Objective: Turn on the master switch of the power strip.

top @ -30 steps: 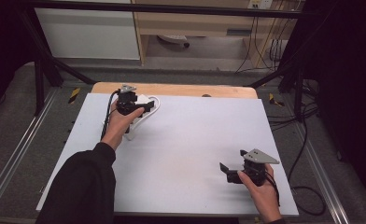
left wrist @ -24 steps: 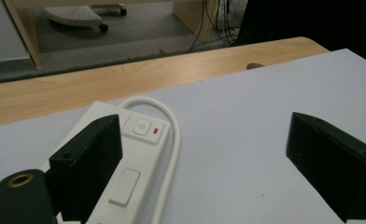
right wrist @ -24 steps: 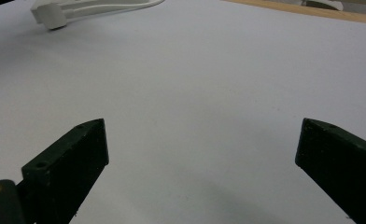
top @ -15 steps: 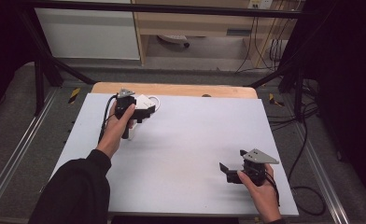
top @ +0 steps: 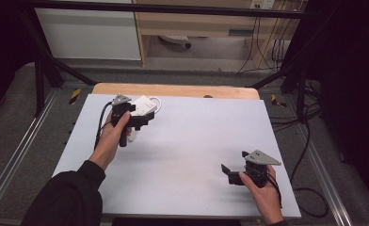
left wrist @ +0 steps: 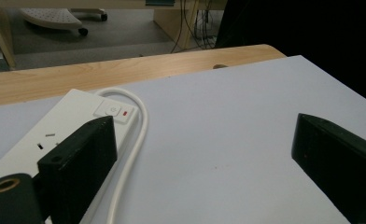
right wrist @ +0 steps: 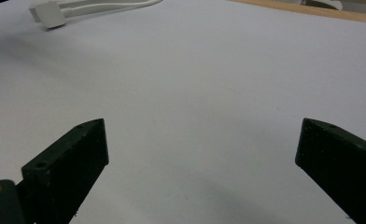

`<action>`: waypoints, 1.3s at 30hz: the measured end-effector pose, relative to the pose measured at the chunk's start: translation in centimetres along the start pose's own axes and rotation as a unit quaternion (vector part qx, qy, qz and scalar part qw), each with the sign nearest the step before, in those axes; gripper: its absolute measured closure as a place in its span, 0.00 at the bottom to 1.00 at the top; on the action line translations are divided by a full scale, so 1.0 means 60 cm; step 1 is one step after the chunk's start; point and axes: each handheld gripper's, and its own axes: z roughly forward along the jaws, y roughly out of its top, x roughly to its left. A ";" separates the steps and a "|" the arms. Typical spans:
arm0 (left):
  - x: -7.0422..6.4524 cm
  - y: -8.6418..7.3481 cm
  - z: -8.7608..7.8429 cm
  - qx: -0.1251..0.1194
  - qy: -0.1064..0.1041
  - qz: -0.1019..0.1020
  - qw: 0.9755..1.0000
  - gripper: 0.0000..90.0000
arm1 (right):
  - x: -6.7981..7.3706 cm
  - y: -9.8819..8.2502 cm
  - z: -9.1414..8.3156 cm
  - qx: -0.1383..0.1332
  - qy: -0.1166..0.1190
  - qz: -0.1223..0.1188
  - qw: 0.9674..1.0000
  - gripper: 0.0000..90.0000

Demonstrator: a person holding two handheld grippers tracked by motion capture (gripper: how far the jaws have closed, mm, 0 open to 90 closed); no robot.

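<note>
Near the far left corner of the white surface [top: 182, 155], my left tool [top: 142, 120] hangs over the white plastic power strip [left wrist: 55, 135], jaws wide apart, nothing held. I judge the grasp is next: I'd straddle the strip's body, clear of its looped white cord [left wrist: 134, 135]. My right tool [top: 232, 173] rests near the front edge, jaws apart, empty. Any marking beside the red-lit switch [left wrist: 113, 111] is too small to read.

One white power strip [top: 142, 106] with one white cable [left wrist: 134, 135] lies at the upper left of the counter [top: 196, 136], and two grippers, left gripper [top: 142, 121] and right gripper [top: 229, 172], with one person's two hands
</note>
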 end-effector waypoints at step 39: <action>-0.020 -0.090 -0.149 -0.036 0.006 0.020 0.999 0.08 | 0.003 0.000 0.002 0.006 -0.001 -0.005 1.000 0.04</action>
